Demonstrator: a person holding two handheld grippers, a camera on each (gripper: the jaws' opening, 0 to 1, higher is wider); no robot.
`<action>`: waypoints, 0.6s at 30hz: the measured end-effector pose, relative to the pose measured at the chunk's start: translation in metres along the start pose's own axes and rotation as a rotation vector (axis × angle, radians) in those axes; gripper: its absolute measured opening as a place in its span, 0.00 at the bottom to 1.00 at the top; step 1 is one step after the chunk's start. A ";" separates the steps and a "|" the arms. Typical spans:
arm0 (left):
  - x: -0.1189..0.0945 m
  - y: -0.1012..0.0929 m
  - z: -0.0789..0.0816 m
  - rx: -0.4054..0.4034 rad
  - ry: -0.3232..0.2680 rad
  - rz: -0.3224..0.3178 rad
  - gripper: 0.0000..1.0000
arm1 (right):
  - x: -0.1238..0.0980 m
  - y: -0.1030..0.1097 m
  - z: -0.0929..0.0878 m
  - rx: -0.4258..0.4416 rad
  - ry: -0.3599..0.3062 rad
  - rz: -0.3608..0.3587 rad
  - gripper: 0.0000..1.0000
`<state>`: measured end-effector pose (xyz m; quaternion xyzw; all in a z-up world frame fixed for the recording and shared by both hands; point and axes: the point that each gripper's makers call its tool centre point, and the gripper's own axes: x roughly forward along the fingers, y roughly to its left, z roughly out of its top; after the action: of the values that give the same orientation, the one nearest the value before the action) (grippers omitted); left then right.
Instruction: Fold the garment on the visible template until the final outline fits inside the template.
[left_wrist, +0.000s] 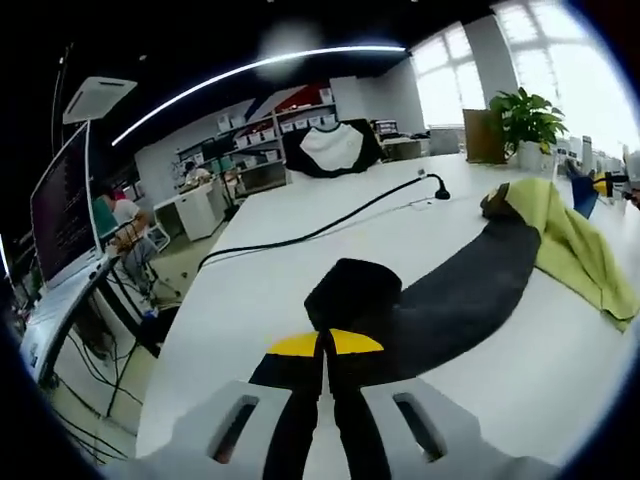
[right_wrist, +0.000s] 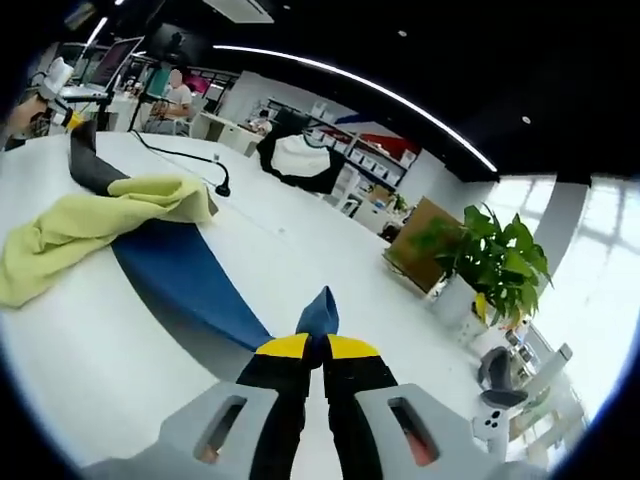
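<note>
A yellow-green garment (left_wrist: 575, 245) (right_wrist: 95, 225) lies crumpled on a long dark blue-black sheet (left_wrist: 470, 285) (right_wrist: 185, 270), which appears to be the template, spread across the white table (left_wrist: 300, 215). My left gripper (left_wrist: 325, 345) is shut on one end of that sheet, and the cloth bunches up just past its fingertips. At the opposite end my right gripper (right_wrist: 322, 348) is shut on a blue corner (right_wrist: 320, 312) that sticks up between its jaws. In the left gripper view the right gripper (left_wrist: 603, 185) is small at the far right. The left gripper (right_wrist: 68, 120) is small at the far left of the right gripper view.
A black cable ending in a small stand (left_wrist: 437, 190) (right_wrist: 222, 188) crosses the table behind the sheet. A potted plant (left_wrist: 527, 122) (right_wrist: 487, 262) and a cardboard box (left_wrist: 483, 136) (right_wrist: 418, 240) stand at the far edge. A monitor (left_wrist: 62, 205) and a seated person (left_wrist: 125, 215) are beyond the table's left edge.
</note>
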<state>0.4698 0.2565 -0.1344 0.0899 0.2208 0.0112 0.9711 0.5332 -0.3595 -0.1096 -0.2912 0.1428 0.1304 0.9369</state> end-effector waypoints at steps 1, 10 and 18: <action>0.001 0.003 -0.003 -0.010 0.001 0.010 0.01 | 0.001 0.000 -0.003 0.002 0.003 -0.001 0.02; 0.004 0.005 -0.018 -0.044 0.017 0.019 0.01 | 0.002 0.000 -0.017 0.023 0.029 0.001 0.02; 0.006 0.016 -0.027 -0.089 0.033 0.046 0.00 | 0.008 -0.007 -0.032 0.036 0.047 -0.010 0.02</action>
<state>0.4637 0.2773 -0.1579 0.0514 0.2338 0.0448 0.9699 0.5366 -0.3828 -0.1340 -0.2780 0.1657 0.1165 0.9390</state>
